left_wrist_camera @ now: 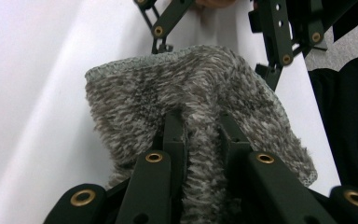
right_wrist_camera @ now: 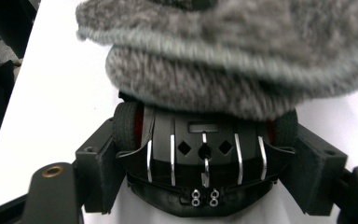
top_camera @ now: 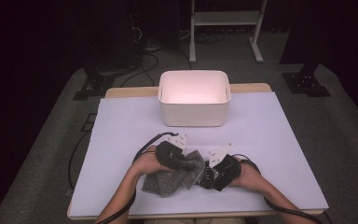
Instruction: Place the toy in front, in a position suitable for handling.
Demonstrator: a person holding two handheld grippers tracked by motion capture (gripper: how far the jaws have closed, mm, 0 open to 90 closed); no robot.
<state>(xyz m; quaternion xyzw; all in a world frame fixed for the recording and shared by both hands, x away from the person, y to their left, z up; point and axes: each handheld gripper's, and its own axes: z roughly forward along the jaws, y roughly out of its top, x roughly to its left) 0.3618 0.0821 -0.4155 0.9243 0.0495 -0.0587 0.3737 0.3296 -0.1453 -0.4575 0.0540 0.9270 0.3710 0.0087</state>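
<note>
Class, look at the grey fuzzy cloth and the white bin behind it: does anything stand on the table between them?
Nothing visible does. The grey fuzzy cloth, pinched by the left gripper, lies near the table's front edge; only bare white table cover separates it from the white bin.

Lab-like recording room, dark surroundings, floor cables [top_camera: 142, 65], metal stand legs [top_camera: 223, 28], paper-covered table [top_camera: 270, 140]

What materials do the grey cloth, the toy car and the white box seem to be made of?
Cloth: soft fleecy knit, likely synthetic; fuzzy mottled grey pile with a stitched hem.
Toy car: black moulded plastic, it seems, with bright metal-looking strips and rubbery-looking tyres.
Box: probably plastic; smooth matte white walls, rounded corners.
</note>
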